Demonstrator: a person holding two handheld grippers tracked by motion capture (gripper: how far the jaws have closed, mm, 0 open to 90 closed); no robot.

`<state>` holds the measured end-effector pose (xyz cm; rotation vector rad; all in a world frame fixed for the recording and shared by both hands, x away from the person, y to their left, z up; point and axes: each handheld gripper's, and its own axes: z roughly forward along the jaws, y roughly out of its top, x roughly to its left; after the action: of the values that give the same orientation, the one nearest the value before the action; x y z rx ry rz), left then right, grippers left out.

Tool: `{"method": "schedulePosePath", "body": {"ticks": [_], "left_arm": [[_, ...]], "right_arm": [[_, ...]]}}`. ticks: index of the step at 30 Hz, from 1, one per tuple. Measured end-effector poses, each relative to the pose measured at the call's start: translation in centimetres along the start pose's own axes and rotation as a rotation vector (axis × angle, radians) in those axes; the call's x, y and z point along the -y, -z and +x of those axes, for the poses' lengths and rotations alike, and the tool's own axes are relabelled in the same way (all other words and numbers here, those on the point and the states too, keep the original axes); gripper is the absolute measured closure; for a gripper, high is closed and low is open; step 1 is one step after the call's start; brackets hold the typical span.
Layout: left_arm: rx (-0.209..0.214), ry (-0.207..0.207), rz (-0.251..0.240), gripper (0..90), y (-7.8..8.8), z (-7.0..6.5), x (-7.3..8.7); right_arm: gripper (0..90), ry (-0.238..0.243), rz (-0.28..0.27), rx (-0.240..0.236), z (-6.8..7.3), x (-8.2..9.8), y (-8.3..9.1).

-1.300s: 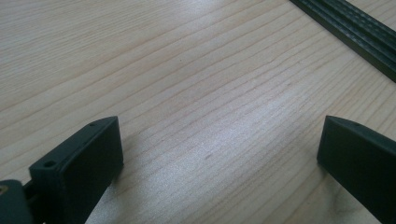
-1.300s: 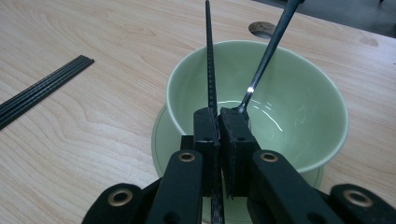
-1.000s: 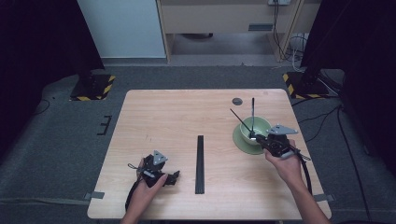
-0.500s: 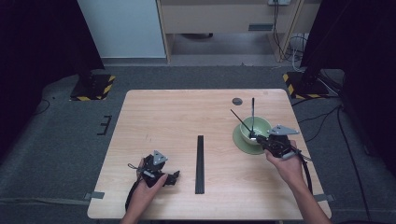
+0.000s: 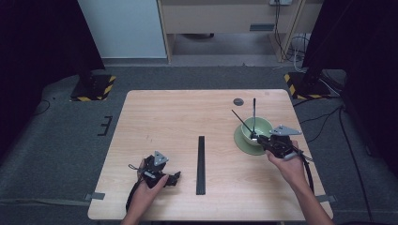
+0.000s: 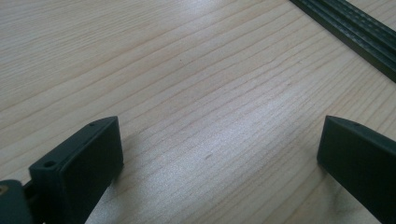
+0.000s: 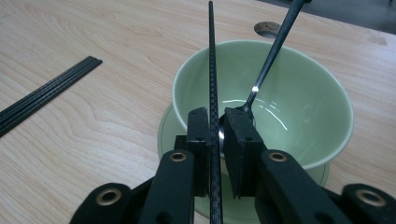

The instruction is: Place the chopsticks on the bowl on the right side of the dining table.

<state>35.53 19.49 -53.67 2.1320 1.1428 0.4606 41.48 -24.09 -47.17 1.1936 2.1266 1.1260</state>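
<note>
A pale green bowl point(image 5: 264, 123) point(image 7: 303, 88) stands on a green saucer point(image 5: 243, 143) point(image 7: 166, 127) at the table's right. A spoon point(image 5: 254, 110) point(image 7: 273, 51) leans inside the bowl, handle up. My right gripper point(image 5: 259, 138) point(image 7: 215, 122) is at the bowl's near rim with a thin black ridged stick point(image 5: 240, 119) point(image 7: 212, 56) between its jaws. The jaws have just been opening; a narrow gap shows beside the stick, so the pads no longer press on it. My left gripper point(image 5: 174, 178) point(image 6: 219, 140) rests on the wood at the front left, open and holding nothing.
A long black strip point(image 5: 201, 164) point(image 6: 355, 32) point(image 7: 46, 93) lies across the middle of the table point(image 5: 178, 122), between the two hands. A round dark cable hole point(image 5: 238, 101) point(image 7: 268, 28) sits behind the bowl. Hazard-striped stand bases point(image 5: 96, 86) flank the table on the floor.
</note>
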Motion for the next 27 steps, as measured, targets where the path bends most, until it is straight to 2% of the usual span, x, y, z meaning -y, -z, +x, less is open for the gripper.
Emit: {"method": "schedulePosePath", "body": {"ticks": [5, 9, 19, 27], "left_arm": [[0.0, 0.0, 0.0, 0.0, 0.0, 0.0, 0.0], [0.001, 0.0, 0.001, 0.0, 0.0, 0.0, 0.0], [0.0, 0.0, 0.0, 0.0, 0.0, 0.0, 0.0], [0.0, 0.0, 0.001, 0.0, 0.0, 0.0, 0.0]], "right_arm": [[69.9, -0.002, -0.027, 0.012, 0.1, -0.3, 0.7], [63.9, -0.001, -0.052, 0.019, 0.8, -0.9, 1.6], [49.9, 0.034, -0.117, -0.018, 4.5, -2.1, 3.3], [41.7, 0.022, -0.139, -0.044, 7.8, -2.3, 2.7]]}}
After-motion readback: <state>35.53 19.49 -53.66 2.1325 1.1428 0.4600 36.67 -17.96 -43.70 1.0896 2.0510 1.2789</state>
